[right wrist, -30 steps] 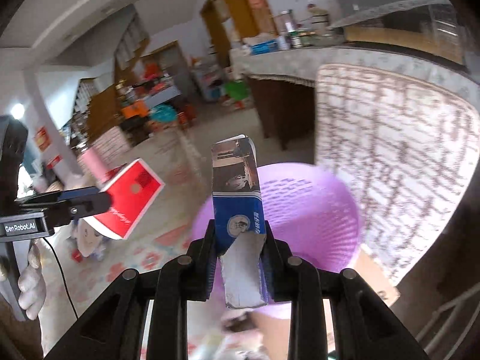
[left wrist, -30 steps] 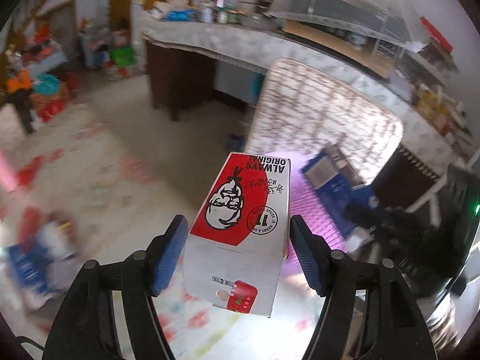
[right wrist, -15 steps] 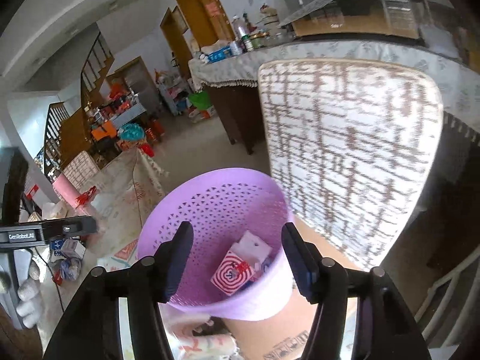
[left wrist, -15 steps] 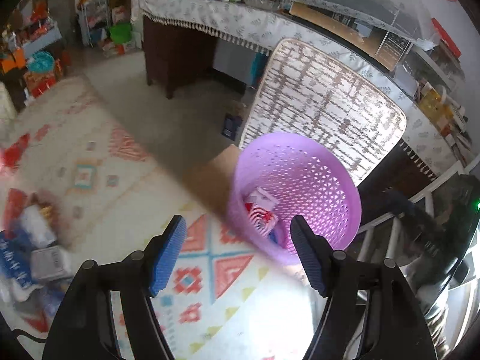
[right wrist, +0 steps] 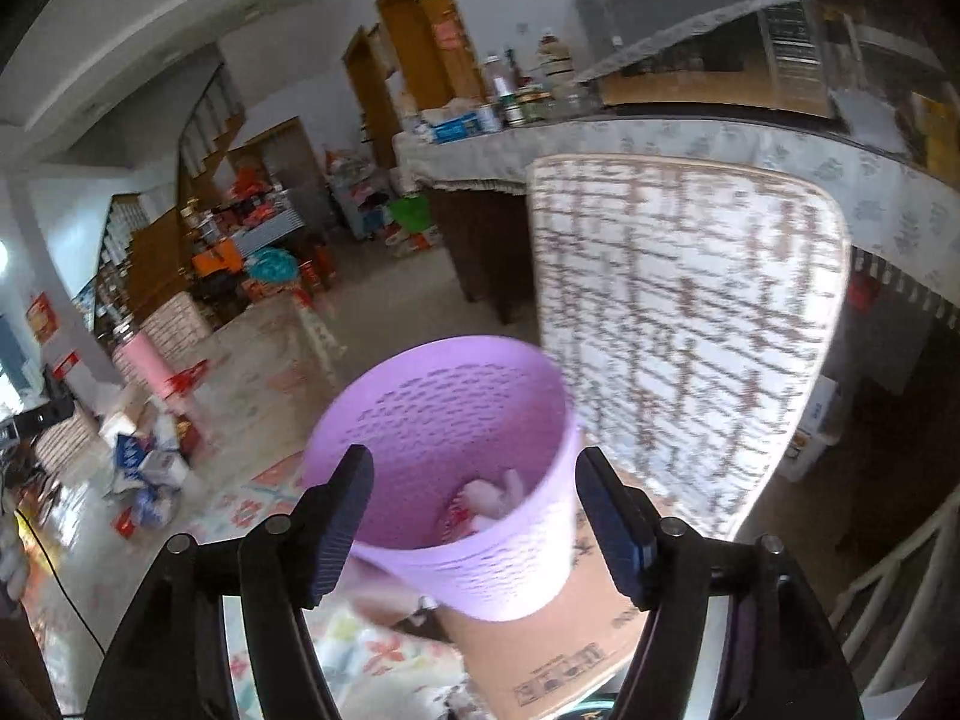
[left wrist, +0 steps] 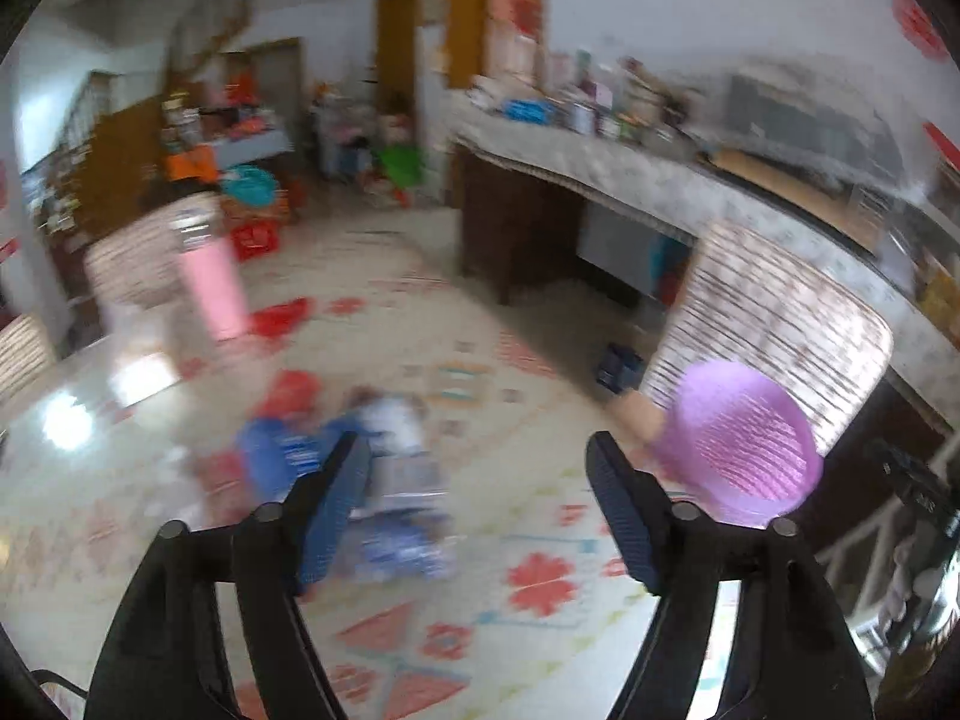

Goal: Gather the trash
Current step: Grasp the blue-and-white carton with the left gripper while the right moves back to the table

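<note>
A purple perforated waste basket (right wrist: 456, 420) stands on the floor with red and white cartons (right wrist: 486, 501) lying inside. My right gripper (right wrist: 474, 498) hangs over its near rim, jaws opening, nothing between them. In the left wrist view the same basket (left wrist: 738, 438) is at the right. My left gripper (left wrist: 474, 492) points at a blurred pile of blue and white trash (left wrist: 372, 462) on the patterned mat, jaws opening and empty. That pile (right wrist: 147, 468) also shows far left in the right wrist view.
A white patterned mattress (right wrist: 678, 324) leans behind the basket against a long cloth-covered counter (right wrist: 600, 144). A flattened cardboard box (right wrist: 570, 648) lies under the basket. A pink cylinder (left wrist: 213, 282) stands on the floor at the left, with cluttered shelves beyond.
Both grippers let go of their cartons, which now lie in the basket. The left gripper has swung left toward the trash pile; the right has drawn back slightly over the basket.
</note>
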Tool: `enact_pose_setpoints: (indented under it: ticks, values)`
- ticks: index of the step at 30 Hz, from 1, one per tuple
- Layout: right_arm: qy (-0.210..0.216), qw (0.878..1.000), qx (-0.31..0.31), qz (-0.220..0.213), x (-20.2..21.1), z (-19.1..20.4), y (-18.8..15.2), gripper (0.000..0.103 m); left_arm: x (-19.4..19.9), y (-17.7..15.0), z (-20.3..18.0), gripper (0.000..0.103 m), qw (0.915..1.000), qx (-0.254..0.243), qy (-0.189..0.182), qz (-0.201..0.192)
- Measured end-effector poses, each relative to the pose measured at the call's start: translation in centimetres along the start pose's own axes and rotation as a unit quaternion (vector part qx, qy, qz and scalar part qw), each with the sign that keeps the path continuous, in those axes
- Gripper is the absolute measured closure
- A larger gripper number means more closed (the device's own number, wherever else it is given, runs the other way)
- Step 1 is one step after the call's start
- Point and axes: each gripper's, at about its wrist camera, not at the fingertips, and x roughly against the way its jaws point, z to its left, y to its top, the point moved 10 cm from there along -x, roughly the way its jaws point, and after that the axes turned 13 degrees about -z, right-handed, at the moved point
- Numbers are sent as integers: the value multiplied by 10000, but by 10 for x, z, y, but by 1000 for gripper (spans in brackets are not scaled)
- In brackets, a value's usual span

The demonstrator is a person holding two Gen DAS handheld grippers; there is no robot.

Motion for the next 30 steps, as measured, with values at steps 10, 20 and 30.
enact_pose_setpoints:
  ticks: [10,20,30]
  values:
    - [955,9934,297,569,-20,101,-48,25,33,-53,161,17,9860,813,1433,274]
    - [1485,9815,597,1048,-31,187,-96,23,-33,-92,177,17,9799,1439,809,1116]
    - [1579,9765,625,1327,-47,225,-116,23,-118,-80,152,17,9785,1230,737,1482]
